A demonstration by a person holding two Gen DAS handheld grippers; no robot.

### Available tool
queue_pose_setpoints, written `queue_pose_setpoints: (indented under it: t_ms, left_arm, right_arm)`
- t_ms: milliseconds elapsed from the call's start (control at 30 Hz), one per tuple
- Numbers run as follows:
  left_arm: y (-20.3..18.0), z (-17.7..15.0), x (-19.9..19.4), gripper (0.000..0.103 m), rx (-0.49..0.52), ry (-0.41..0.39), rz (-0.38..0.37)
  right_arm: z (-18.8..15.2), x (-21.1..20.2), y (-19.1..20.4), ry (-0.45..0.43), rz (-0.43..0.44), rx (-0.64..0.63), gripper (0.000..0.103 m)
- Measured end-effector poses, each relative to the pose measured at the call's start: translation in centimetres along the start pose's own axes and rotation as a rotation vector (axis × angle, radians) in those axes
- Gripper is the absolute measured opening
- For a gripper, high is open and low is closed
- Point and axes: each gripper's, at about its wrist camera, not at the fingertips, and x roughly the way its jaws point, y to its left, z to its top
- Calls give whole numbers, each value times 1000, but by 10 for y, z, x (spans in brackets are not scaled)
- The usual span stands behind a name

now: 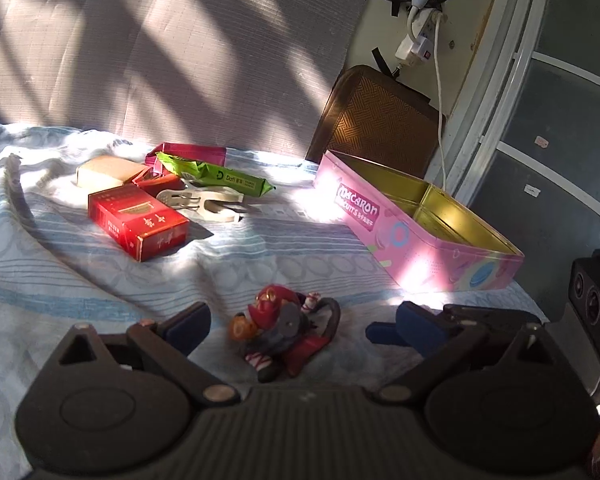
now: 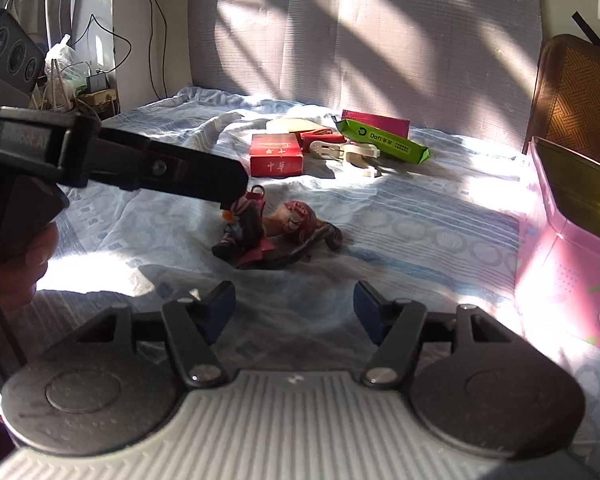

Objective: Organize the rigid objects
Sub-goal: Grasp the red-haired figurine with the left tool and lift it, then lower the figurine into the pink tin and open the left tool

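The left gripper [image 1: 288,326], jaws spread wide, straddles the toy figurine [image 1: 284,332] lying mid-bed, ready to pinch it. The right gripper [image 2: 294,312] waits empty, jaws apart. The pink Macaron tin [image 1: 412,248] sits open at the bed's right edge, likely its destination.

Figurine [image 1: 284,334] on its side on bedsheet [image 1: 260,256], between spread fingers [image 1: 188,326] of left gripper [image 1: 288,330], touching neither; ahead of right gripper [image 2: 294,308]. Beyond left fingers, far left: cigarette box [image 1: 138,220], with clip [image 1: 204,202], cardboard box [image 1: 108,172] and snack packet [image 1: 228,178] behind it. Beyond right finger: open tin [image 1: 416,236] at bed edge, woven mat [image 1: 376,120] upright behind
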Motion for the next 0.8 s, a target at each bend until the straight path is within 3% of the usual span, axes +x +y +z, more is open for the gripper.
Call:
queue_pose_setpoints:
  t_ms: [367, 467, 533, 600, 767, 800]
  left_arm:
    - [4, -3, 3, 99, 17, 27, -4]
    - [7, 2, 17, 88, 6, 53, 12]
    - [15, 4, 30, 57, -37, 98, 13]
    - [18, 5, 34, 54, -71, 97, 37]
    - [-5, 28, 22, 54, -7, 10, 21]
    - [-12, 37, 24, 54, -1, -2, 6]
  right_arm:
    - [7, 10, -6, 9, 26, 15, 72]
    - [12, 17, -7, 7, 36, 19, 72]
    - [17, 25, -8, 6, 63, 22, 72]
    - [19, 30, -9, -2, 85, 36, 61]
    - [21, 9, -7, -130, 30, 2, 58]
    - [23, 4, -10, -155, 16, -6, 48]
